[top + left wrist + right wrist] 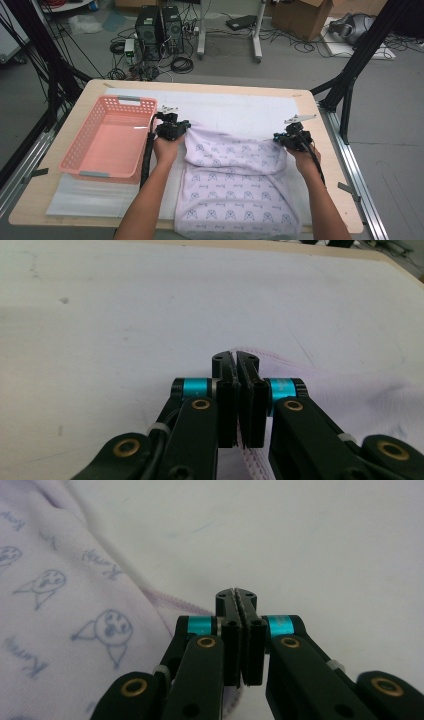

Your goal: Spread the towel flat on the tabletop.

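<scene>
Jaws of both left gripper [181,127] and right gripper [278,138] pinch garment [235,185] corners, mid-fold; next likely carry the edge toward the person evenly.

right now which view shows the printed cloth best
The high view: the whole lilac printed cloth lies spread there, far edge folded. The right gripper view gives its print and hem close up; the left gripper view shows just a hem strip pinched in the jaws.
</scene>
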### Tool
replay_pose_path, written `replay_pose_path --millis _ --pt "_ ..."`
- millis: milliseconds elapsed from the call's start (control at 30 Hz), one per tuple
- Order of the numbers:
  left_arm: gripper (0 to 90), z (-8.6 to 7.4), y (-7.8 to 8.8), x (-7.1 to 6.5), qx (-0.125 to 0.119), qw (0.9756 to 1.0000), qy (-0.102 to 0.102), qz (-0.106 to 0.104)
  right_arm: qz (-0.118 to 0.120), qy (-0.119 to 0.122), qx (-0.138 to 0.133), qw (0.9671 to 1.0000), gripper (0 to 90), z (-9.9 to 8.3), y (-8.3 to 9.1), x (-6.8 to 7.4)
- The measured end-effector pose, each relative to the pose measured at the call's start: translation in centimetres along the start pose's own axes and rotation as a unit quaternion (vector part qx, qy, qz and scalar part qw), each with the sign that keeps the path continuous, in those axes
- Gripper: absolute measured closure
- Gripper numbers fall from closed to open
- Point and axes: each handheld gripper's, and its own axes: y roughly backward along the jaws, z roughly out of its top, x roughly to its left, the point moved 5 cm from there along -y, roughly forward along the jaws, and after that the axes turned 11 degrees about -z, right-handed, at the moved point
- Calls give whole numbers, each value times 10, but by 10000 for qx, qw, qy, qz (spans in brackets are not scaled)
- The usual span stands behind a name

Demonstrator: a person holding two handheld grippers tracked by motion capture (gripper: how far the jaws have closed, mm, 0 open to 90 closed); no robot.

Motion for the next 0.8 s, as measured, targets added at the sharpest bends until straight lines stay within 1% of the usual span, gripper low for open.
replay_pose_path --millis 33,67,100,133,200,233,267,300,333,367,400,433,467,500,533,567,633,667,700,767,800 --pt "869 1 0 2 -75 10000 24 22 -146 -128 -60 9998 893 2 1 -6" --pt "869 3 1 3 -151 9999 57 30 -275 -259 -195 9991 893 5 1 -13" --pt "869 4 1 4 -231 9997 83 27 -357 -447 -302 9979 894 6 2 -18" --pt "869 5 0 4 -305 9995 121 12 -372 -637 -300 9968 894 7 0 -24" --pt "868 4 -2 4 -324 9992 213 -66 -372 -898 -248 9950 895 9 -4 -33" --pt "868 3 -3 3 -308 9993 216 -62 -417 -977 -310 9939 896 11 -5 -37" --pt "868 2 -5 2 -278 9993 224 -96 -528 -1057 -466 9919 897 14 -4 -40" --pt "868 2 -6 1 -252 9994 207 -99 -692 -1138 -695 9887 900 17 -1 -43" --pt "860 1 -7 0 -260 9995 193 -58 -999 -1241 -893 9832 900 20 1 -46" --pt "821 1 -8 0 -261 9993 240 -65 -1233 -1394 -1056 9768 900 21 4 -51" --pt "727 0 -9 0 -241 9992 310 -66 -1306 -1570 -1098 9728 890 20 4 -54" --pt "651 -2 -10 0 -166 9992 347 -114 -1205 -1701 -1041 9725 842 18 2 -56" --pt "597 -5 -12 0 -43 9994 310 -150 -1066 -1764 -925 9741 784 15 -1 -57" --pt "557 -8 -13 -1 112 9996 221 -134 -977 -1747 -803 9765 776 12 -3 -55" --pt "517 -11 -14 -2 249 9995 127 -123 -900 -1653 -764 9791 754 10 -4 -53" --pt "479 -13 -15 -3 396 9991 65 -113 -878 -1555 -730 9812 748 8 -4 -51" --pt "438 -18 -15 -6 625 9978 17 -204 -763 -1420 -669 9846 723 6 -3 -46" --pt "429 -20 -14 -8 731 9970 -59 -232 -738 -1315 -617 9866 715 5 -2 -43" --pt "428 -22 -13 -11 778 9965 -148 -252 -737 -1215 -586 9881 706 4 -1 -41" --pt "428 -27 -13 -15 881 9953 -241 -315 -623 -1111 -564 9903 691 3 3 -37" --pt "420 -29 -13 -17 849 9954 -326 -307 -561 -1079 -553 9910 688 3 5 -36"
